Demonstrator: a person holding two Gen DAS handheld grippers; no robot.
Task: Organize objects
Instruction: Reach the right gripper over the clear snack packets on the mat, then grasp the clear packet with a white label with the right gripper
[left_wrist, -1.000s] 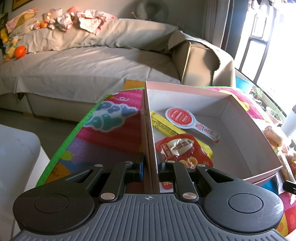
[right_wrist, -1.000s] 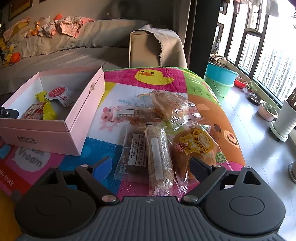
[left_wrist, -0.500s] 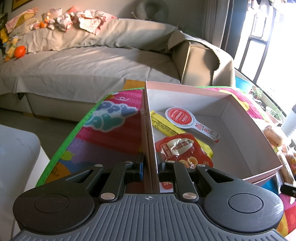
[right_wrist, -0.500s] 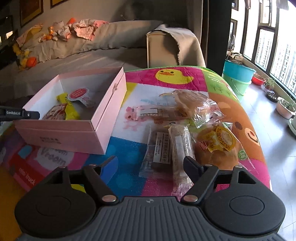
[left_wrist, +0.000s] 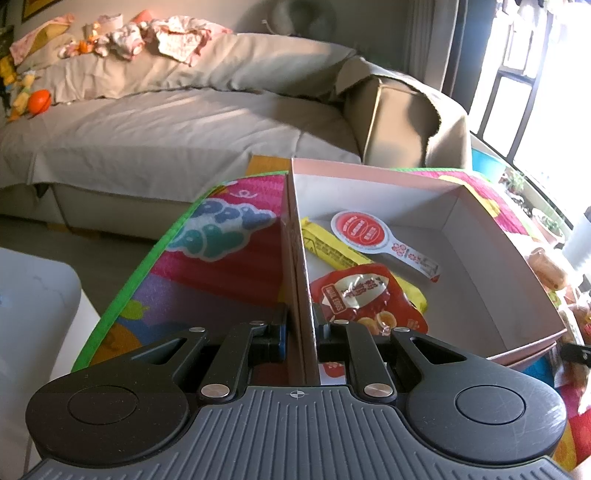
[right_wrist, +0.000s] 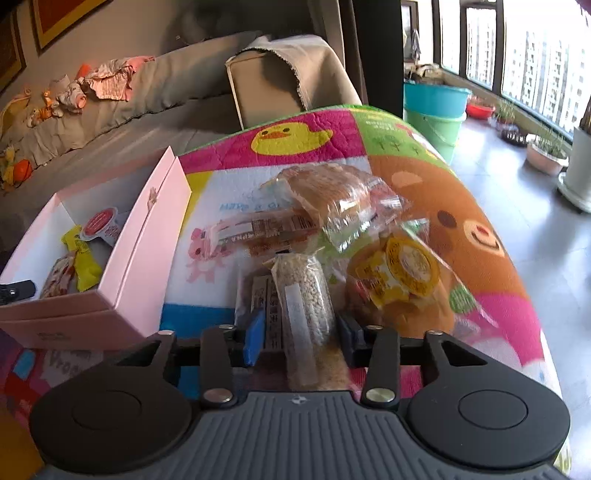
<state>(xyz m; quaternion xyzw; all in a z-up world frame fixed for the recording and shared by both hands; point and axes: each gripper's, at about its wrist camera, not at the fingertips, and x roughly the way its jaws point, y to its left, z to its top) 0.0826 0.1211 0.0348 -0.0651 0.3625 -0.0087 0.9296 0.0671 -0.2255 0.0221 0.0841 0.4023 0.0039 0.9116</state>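
Observation:
My left gripper (left_wrist: 299, 328) is shut on the left wall of the open pink box (left_wrist: 295, 258), one finger inside and one outside. In the box lie a red snack pouch (left_wrist: 365, 299), a yellow packet (left_wrist: 328, 251) and a red-lidded sachet (left_wrist: 362, 230). My right gripper (right_wrist: 301, 332) is closing, tilted over the colourful mat (right_wrist: 480, 314). A grain bar packet (right_wrist: 303, 295) and a dark labelled packet (right_wrist: 271, 306) sit between its jaws, and the pads touch their sides. Beside them lie an orange bun with a yellow label (right_wrist: 402, 280), a bagged bread (right_wrist: 328, 195) and a long clear packet (right_wrist: 258, 229).
A grey sofa (left_wrist: 166, 129) with toys and clothes stands behind the mat. Teal and green buckets (right_wrist: 432, 107) and plant pots (right_wrist: 546, 158) stand on the tiled floor at the right by the windows. A white surface (left_wrist: 33, 295) lies at the left.
The right gripper's jaws have come in from wide apart onto the grain bar and dark packet. It also moved forward and rolled, so the scene now tilts. The left gripper has not moved.

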